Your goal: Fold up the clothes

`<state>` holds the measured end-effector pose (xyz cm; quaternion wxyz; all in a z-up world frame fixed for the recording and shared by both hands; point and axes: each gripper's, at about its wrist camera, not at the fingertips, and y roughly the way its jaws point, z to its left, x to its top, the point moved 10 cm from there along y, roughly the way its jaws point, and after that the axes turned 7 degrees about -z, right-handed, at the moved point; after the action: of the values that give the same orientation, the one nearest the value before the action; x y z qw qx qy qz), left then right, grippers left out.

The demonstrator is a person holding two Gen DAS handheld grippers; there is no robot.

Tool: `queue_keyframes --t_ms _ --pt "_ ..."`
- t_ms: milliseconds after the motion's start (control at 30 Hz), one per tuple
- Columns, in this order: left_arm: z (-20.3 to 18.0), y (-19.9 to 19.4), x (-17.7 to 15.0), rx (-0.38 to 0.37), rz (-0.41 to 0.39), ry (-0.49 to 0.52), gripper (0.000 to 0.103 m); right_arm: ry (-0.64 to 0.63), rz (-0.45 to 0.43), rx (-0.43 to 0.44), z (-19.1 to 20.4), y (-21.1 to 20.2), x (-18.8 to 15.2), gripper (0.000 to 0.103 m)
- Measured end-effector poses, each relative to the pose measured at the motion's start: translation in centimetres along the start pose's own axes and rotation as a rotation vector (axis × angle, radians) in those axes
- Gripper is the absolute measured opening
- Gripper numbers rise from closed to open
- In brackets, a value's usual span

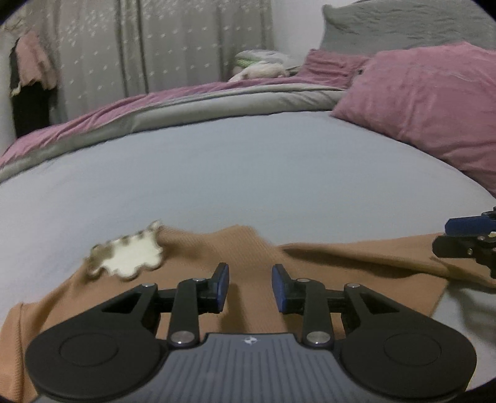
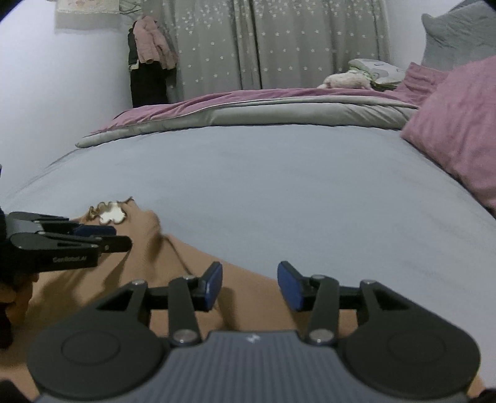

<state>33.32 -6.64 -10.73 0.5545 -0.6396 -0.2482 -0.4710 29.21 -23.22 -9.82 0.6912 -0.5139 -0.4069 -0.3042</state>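
A tan knit garment [image 1: 248, 257] lies spread on the pale blue bed sheet [image 1: 232, 173], with a white scalloped collar [image 1: 127, 254] at its left end. My left gripper [image 1: 250, 282] hovers open just above the garment's middle, nothing between its blue pads. In the right wrist view the same garment [image 2: 186, 272] runs to the lower left, collar [image 2: 113, 214] beyond it. My right gripper [image 2: 250, 283] is open over the garment's edge, empty. The left gripper [image 2: 102, 237] shows side-on at the left there, and the right one's fingers [image 1: 465, 238] reach in from the right edge in the left wrist view.
A pink pillow [image 1: 427, 105] lies at the right, a grey one [image 1: 403, 24] behind it. A folded pink-and-grey duvet [image 2: 263, 108] lies across the far side of the bed. Star-patterned curtains [image 2: 279, 43] hang behind, with clothes on a stand [image 2: 152, 62] at the left.
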Motion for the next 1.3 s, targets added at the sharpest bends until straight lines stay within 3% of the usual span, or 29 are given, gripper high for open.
queue_keyframes --t_ms 267,367,433,567,667,733,1000,1200,1267,1300 --pt "-5.3 -0.3 0.7 -0.099 0.005 0.107 0.030 0.008 0.022 0.059 -3.3 -4.2 -2.2 0.051" --pt "-6.3 -0.1 0.6 -0.121 0.018 0.096 0.030 0.007 0.032 0.083 -4.5 -5.6 -2.9 0.052" --pt "-6.9 0.0 0.3 -0.128 0.022 0.081 0.030 -0.035 0.054 0.111 -4.0 -5.6 -3.4 0.052" --pt "-7.5 0.4 0.0 -0.118 0.025 0.088 0.030 -0.168 0.100 0.073 -3.4 -5.3 -4.3 0.048" --pt "-7.8 0.3 -0.1 -0.117 0.017 0.110 0.030 -0.223 0.110 0.026 -3.7 -5.1 -4.5 0.024" --pt "-7.8 0.4 0.1 -0.113 0.009 0.117 0.030 -0.186 0.098 0.018 -4.3 -5.3 -4.1 0.008" --pt "-7.6 1.4 0.7 -0.109 -0.016 0.119 0.036 -0.043 -0.043 -0.095 -7.9 -6.3 -0.8 0.006" --pt "-8.2 2.5 0.8 -0.105 -0.008 0.152 0.039 0.004 -0.065 -0.167 -10.3 -4.8 -0.4 0.008" --pt "-8.9 2.3 1.3 -0.114 -0.019 0.159 0.039 0.008 -0.067 -0.192 -10.9 -4.2 -0.6 0.014" --pt "-9.5 2.2 1.6 -0.125 -0.025 0.159 0.039 0.016 -0.070 -0.202 -11.3 -4.0 -0.6 0.026"
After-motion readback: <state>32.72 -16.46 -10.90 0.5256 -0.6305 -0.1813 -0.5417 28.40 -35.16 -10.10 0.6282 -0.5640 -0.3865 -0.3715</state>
